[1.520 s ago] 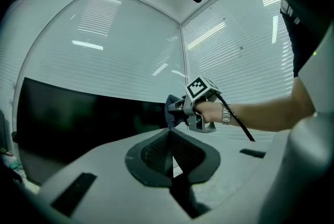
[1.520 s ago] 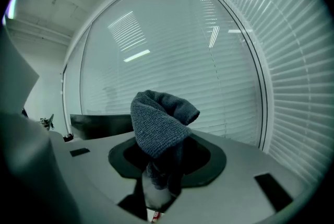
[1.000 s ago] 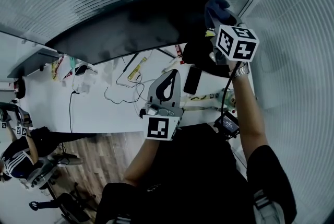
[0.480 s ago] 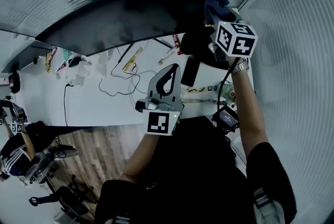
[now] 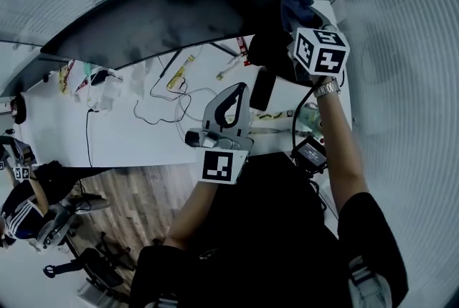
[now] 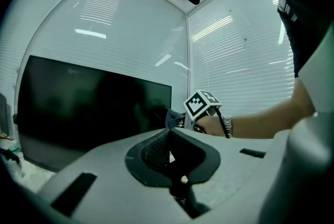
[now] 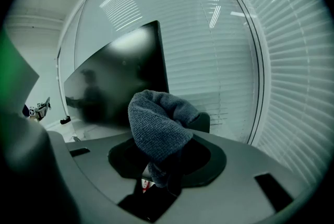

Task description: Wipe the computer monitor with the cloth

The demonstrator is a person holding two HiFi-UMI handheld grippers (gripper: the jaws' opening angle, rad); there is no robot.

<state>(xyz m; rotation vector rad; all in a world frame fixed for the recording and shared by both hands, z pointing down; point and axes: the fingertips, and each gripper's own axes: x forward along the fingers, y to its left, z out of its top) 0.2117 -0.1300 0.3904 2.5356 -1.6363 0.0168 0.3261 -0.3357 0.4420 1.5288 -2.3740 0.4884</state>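
The wide black monitor [image 5: 179,12] stands along the back of the white desk; it also shows in the left gripper view as the monitor [image 6: 88,108] and in the right gripper view as the monitor [image 7: 120,77]. My right gripper [image 5: 300,21] is raised at the screen's right end, shut on a bunched grey-blue cloth [image 7: 156,124], seen in the head view as the cloth [image 5: 295,6]. The cloth sits just off the screen's right edge; contact cannot be told. My left gripper [image 5: 231,107] hovers lower over the desk, jaws together with nothing between them.
The white desk [image 5: 143,141] carries loose cables [image 5: 168,105], a dark phone [image 5: 262,90], a black round object [image 5: 269,52] and small bits near the monitor foot. Window blinds [image 5: 401,48] close off the right side and the back. A person sits at far left [image 5: 21,217] on the wood floor.
The head view has shifted slightly, with the monitor sitting a bit higher. My right gripper with the cloth stays at the screen's right end; the left gripper holds about the same place.
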